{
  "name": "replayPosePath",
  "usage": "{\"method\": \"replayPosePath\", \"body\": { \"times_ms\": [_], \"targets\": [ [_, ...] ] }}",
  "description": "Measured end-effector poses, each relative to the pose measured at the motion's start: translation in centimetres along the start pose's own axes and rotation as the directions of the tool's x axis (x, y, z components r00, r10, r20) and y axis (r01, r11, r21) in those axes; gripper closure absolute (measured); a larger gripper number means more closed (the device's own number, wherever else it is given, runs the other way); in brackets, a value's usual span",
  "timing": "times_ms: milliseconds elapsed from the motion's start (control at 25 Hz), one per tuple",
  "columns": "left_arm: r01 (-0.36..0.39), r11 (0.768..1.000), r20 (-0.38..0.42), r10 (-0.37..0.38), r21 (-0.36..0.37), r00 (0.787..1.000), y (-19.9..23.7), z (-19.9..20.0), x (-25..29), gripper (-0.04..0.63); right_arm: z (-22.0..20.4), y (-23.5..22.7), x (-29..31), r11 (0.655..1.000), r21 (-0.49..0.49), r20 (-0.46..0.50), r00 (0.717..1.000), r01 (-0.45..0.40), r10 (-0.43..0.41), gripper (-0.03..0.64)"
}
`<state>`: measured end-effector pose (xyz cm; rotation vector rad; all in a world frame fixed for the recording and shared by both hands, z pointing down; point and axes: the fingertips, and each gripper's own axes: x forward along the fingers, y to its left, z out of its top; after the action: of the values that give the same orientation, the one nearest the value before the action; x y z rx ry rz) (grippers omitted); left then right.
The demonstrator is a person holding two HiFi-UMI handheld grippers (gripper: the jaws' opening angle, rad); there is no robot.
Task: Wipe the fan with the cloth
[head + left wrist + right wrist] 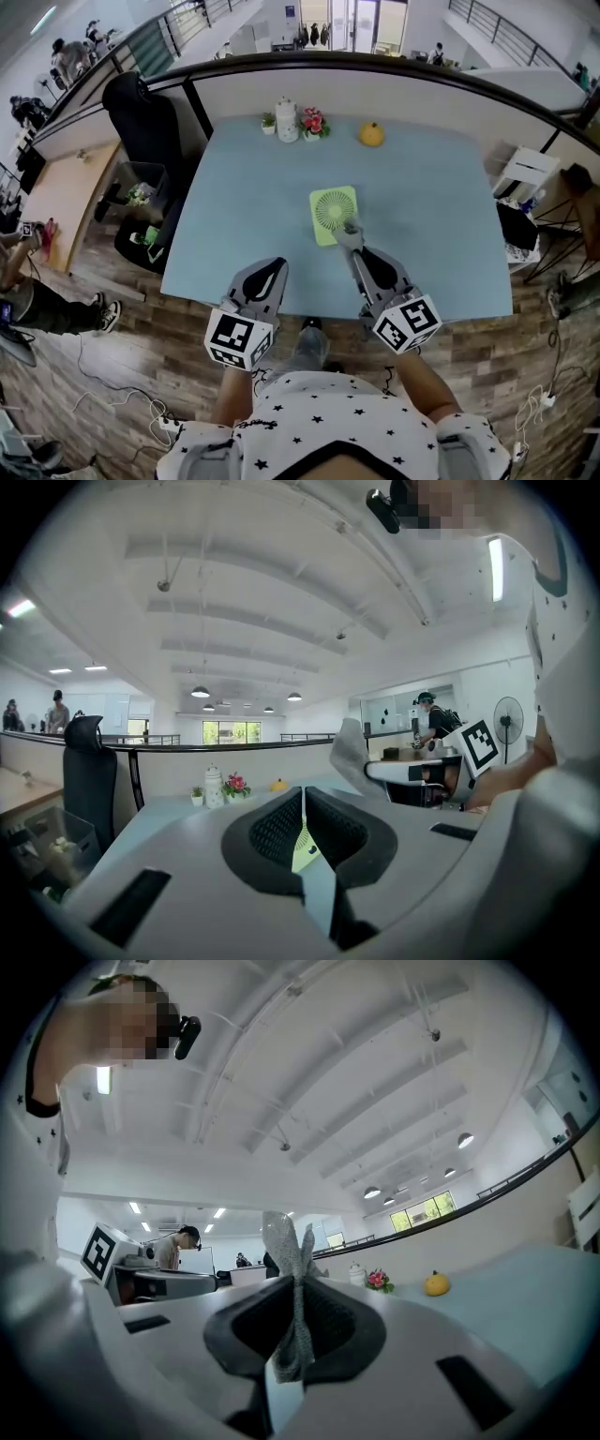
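**Pale-blue counter with green fan; grey cloth in right tongs**

- Counter (234, 197): pale blue, closed off along its far edge by a dark-railed partition (394, 89).
- Fan (334, 214): small, light green, square-framed. It lies flat with its grille up, about mid-counter and slightly right.
- Right tongs (352, 246): pinching a grey cloth (349, 232), which sticks up from between them. The tips are at the fan's near right corner, and the cloth overlaps that corner in the head view.
- Left tongs (272, 265): pressed together with nothing between them. They are over the counter's near edge, left of the fan and apart from it.
- Far row, well apart from the fan, left to right:
  - small potted plant (269, 123)
  - white jar (287, 120)
  - pink flowers (313, 122)
  - yellow fruit (372, 135)
- Off the counter:
  - black chair (145, 122), far left
  - white stool (527, 173), right
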<state>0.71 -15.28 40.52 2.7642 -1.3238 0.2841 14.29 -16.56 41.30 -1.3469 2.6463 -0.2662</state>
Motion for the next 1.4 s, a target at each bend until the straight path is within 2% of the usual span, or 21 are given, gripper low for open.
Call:
{"method": "replayPosePath", "body": {
  "times_ms": [280, 600, 1120, 1400],
  "targets": [
    [0.012, 1.000, 0.013, -0.012, -0.001, 1.000, 4.5, 0.6, 4.4, 0.561, -2.0, -2.5, 5.7, 1.000, -0.009, -0.084, 0.996, 0.011, -0.012, 0.597],
    [0.005, 0.999, -0.001, -0.005, -0.041, 1.000, 9.9, -0.5, 7.3, 0.561, -5.5, -4.4, 11.6, 0.999, -0.031, -0.195, 0.981, 0.019, -0.025, 0.594],
    [-0.022, 0.996, -0.022, 0.020, -0.086, 1.000, 16.7, -3.0, 8.4, 0.561, -12.9, -6.9, 17.0, 0.992, -0.097, -0.396, 0.912, 0.076, -0.109, 0.591],
    [-0.022, 0.994, -0.034, 0.018, -0.110, 0.999, 17.6, -3.9, 8.8, 0.561, -15.8, -8.1, 17.9, 0.990, -0.107, -0.476, 0.870, 0.087, -0.128, 0.591]
  ]
}}
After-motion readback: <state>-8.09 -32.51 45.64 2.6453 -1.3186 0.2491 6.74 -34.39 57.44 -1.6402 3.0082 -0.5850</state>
